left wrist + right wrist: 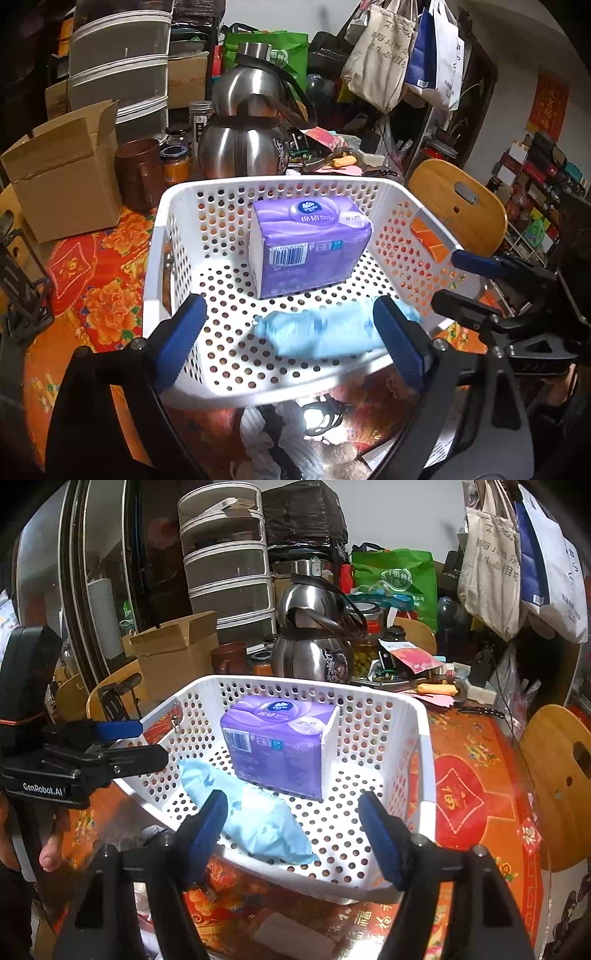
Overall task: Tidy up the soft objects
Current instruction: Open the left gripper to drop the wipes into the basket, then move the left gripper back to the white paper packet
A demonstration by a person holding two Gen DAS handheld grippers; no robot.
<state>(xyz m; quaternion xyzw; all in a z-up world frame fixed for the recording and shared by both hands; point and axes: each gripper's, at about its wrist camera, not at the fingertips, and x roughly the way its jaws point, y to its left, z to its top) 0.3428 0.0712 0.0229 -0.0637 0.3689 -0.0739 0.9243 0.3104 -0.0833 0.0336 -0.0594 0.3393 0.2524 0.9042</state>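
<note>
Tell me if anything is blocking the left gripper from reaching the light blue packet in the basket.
Nothing visible does. The left gripper hangs open just above the white basket's near rim, and the light blue packet lies on the basket floor right ahead. The purple tissue pack sits behind it, out of the way.
</note>
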